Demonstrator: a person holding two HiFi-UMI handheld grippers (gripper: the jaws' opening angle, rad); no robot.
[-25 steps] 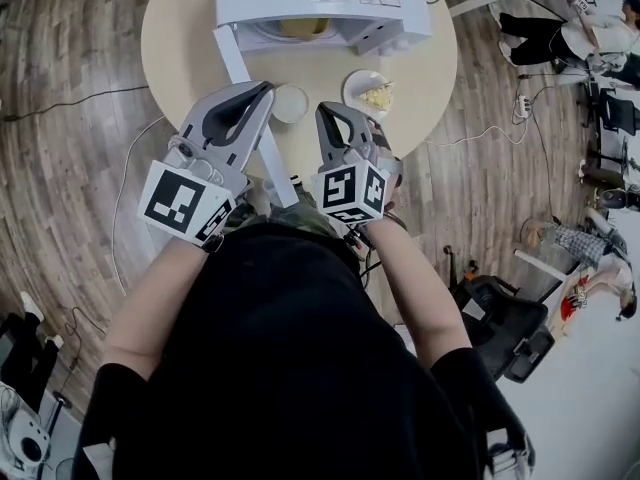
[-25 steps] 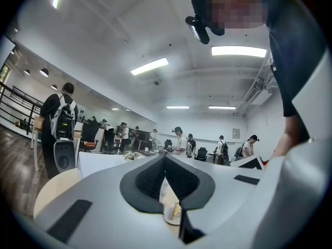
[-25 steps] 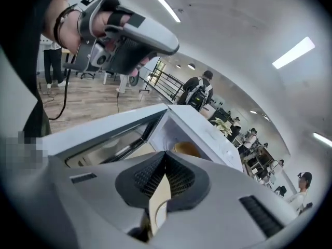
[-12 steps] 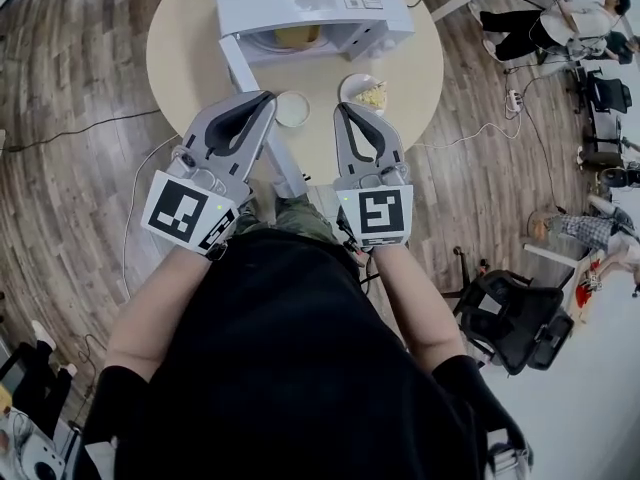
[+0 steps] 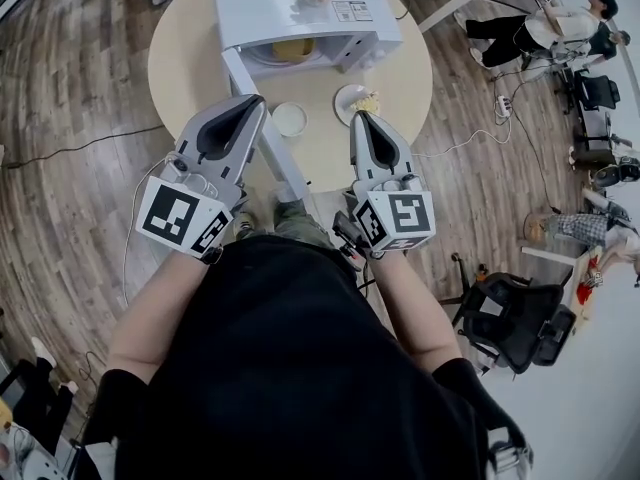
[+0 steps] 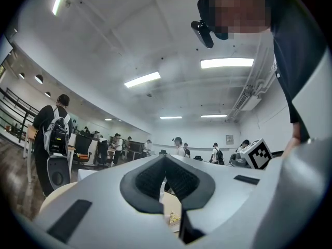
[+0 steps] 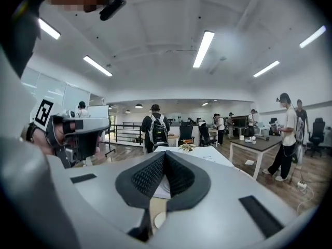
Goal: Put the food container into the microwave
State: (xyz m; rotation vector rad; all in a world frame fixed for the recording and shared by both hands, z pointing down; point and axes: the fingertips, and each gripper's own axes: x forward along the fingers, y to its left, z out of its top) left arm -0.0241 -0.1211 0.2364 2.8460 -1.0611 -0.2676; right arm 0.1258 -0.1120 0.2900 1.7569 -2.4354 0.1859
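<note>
The food container (image 5: 354, 96), holding pale yellow food, sits on the round table (image 5: 190, 58) toward its right edge, just in front of the microwave's (image 5: 300, 8) right front corner. A small white round dish (image 5: 290, 118) lies beside it to the left. The microwave door (image 5: 262, 128) hangs open, and something yellow (image 5: 293, 48) lies inside the cavity. The right gripper (image 5: 362, 116) is closed and empty, with its tip over the container's near rim in the head view. The left gripper (image 5: 255, 100) is also closed on nothing, over the table's near edge.
</note>
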